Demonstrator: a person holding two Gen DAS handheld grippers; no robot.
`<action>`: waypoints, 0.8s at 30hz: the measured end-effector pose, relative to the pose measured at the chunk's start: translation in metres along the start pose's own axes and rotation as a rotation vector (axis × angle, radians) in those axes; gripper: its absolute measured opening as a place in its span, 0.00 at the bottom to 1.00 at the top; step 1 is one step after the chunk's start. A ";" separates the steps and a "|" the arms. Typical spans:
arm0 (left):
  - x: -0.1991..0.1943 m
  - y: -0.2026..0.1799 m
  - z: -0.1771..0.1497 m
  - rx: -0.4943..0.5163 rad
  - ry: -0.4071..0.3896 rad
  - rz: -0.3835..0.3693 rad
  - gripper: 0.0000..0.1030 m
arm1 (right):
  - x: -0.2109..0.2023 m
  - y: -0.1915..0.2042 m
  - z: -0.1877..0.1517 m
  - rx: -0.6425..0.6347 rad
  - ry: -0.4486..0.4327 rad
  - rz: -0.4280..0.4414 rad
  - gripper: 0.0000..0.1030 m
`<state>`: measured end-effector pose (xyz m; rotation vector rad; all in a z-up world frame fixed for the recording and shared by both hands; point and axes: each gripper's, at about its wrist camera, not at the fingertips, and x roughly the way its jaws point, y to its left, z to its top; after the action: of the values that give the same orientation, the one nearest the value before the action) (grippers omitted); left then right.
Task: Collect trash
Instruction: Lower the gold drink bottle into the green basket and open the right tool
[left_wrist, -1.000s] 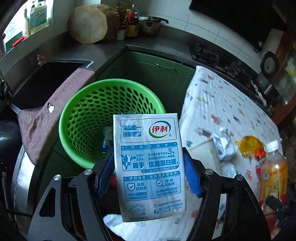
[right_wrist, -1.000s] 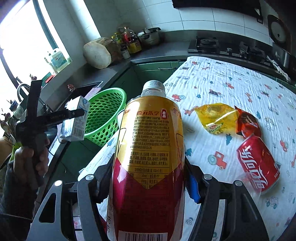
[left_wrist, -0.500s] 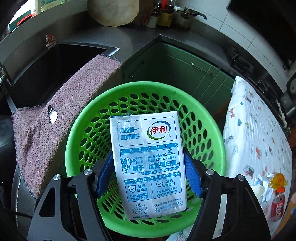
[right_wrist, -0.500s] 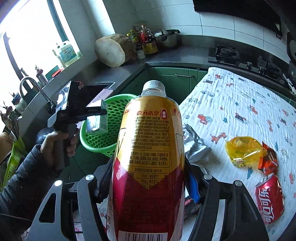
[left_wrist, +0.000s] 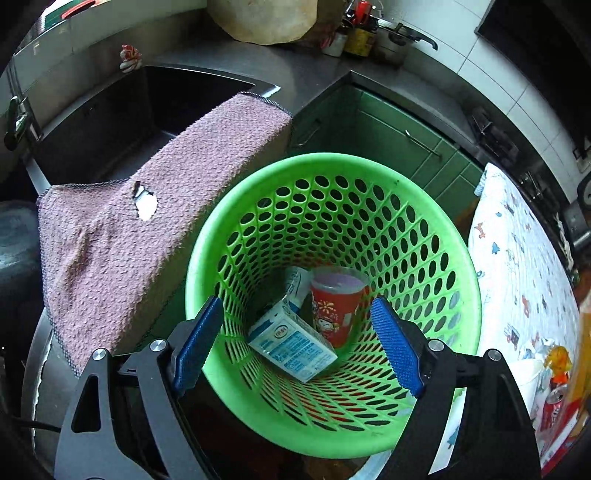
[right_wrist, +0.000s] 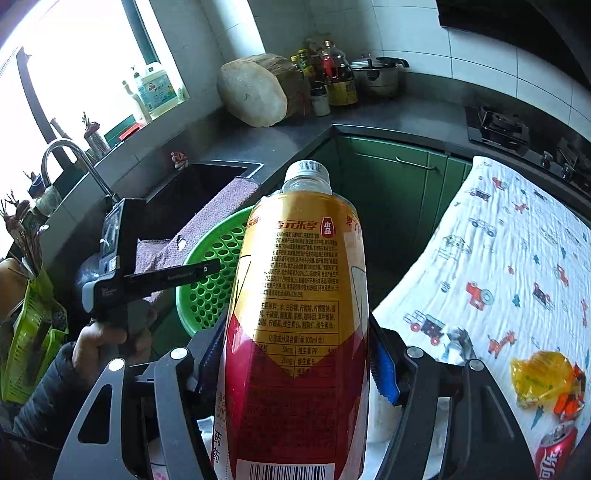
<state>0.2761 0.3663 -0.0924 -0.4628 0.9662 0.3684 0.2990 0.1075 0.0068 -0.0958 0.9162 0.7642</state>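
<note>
A: Basket sits directly below our left gripper, seen from the left wrist. Its jaws stand wide apart and hold nothing. A carton and a red cup lie at the bottom.

B: And from the right wrist?

A: Our right gripper is clamped on the bottle, upright, cap away from us. The basket lies ahead and to the left, partly behind the bottle, beside the table. We judge the bottle must travel left and forward over the rim; the left gripper hangs above that rim, in the way.

B: Remaining trash?

A: A can and a wrapper on the table.
</note>
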 end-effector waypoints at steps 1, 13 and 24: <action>-0.006 0.003 -0.001 -0.002 -0.011 0.002 0.79 | 0.008 0.004 0.005 -0.006 0.003 0.000 0.62; -0.062 0.046 -0.013 -0.070 -0.106 0.035 0.82 | 0.095 0.043 0.040 -0.055 0.068 0.013 0.62; -0.074 0.070 -0.035 -0.117 -0.095 0.061 0.83 | 0.157 0.070 0.054 -0.126 0.114 -0.015 0.62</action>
<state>0.1787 0.4002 -0.0614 -0.5179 0.8704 0.4994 0.3489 0.2672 -0.0599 -0.2586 0.9737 0.8085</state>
